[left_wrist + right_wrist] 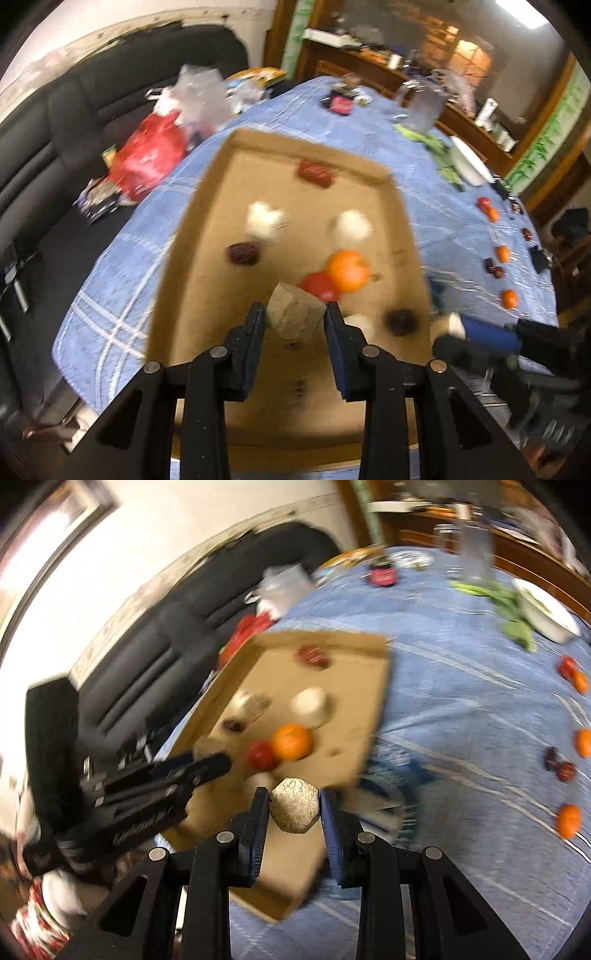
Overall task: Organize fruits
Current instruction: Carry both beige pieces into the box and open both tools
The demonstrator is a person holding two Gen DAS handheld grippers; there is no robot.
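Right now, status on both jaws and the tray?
Left gripper shut on tan lump. Right gripper shut on speckled pale lump. Both over cardboard tray. Fruit crowds tray centre; loose oranges remain on cloth.

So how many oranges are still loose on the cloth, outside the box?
4, all on the cloth right of the box: far one beside a red fruit, second, third; fourth. Blur may hide more.

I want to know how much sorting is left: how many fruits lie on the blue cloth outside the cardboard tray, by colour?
Orange fruits: 3
Bright red fruit: 1
Dark red fruits: 3 (one is small and blurred, so this count is less certain)
Total: 7
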